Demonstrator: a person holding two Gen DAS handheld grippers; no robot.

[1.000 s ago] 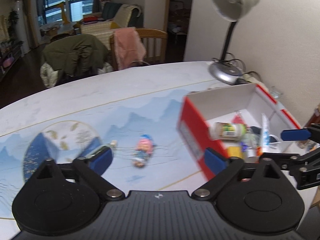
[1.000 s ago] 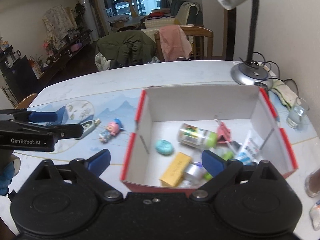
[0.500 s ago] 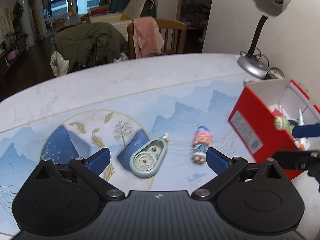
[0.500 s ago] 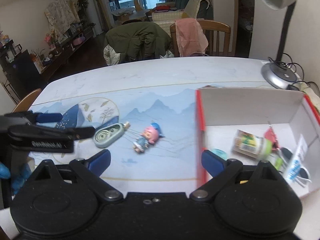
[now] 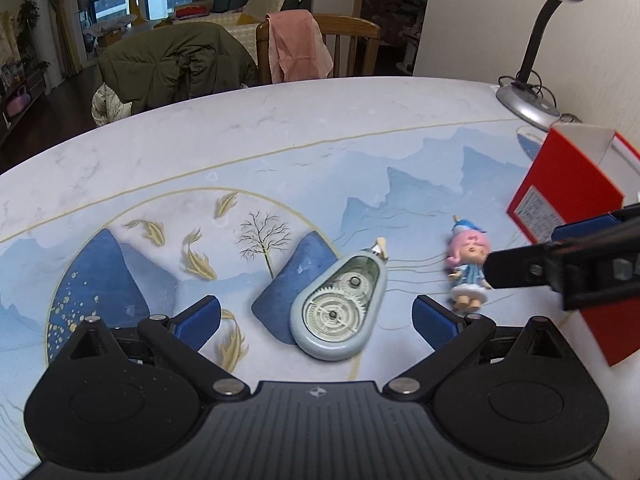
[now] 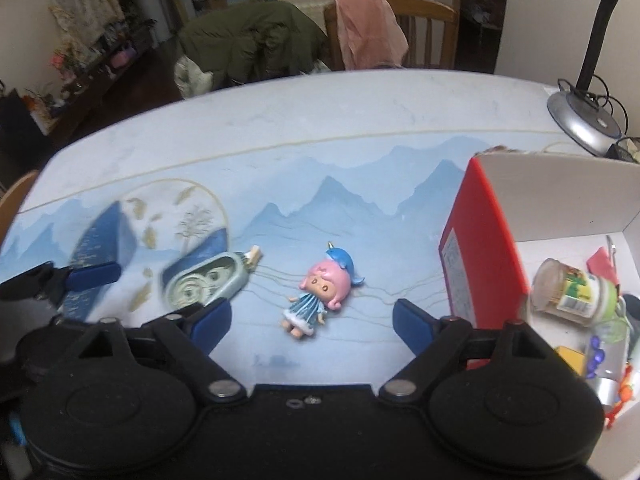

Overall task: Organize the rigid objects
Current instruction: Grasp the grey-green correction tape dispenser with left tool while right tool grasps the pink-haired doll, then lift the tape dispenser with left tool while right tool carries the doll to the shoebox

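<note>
Nearest of all, the left hand-held gripper [image 5: 316,318] hangs low over the bench [image 5: 280,140] with its blue pads spread wide, and the pale green correction-tape dispenser [image 5: 339,309] lies flat between them, untouched by either pad. The right hand-held gripper [image 6: 312,318] is likewise spread, though its jaws have just been closing a little; the small doll [image 6: 320,290] with pink hair and a blue cap lies on its back between the pads, clear of both. Dispenser and doll rest near each other on the printed blue mountain scene of the bench, the doll on the side toward the red box [image 6: 484,264]. That box stands just beyond the doll, open at the top, white inside, and holds a clear jar with a green label [image 6: 576,292] on its side among other small items too jumbled to name. Farther back, a desk lamp [image 5: 528,104] stands at the bench's far edge. Behind the bench, a wooden chair [image 5: 344,46] carries a pink cloth, beside a green coat [image 5: 176,64].
</note>
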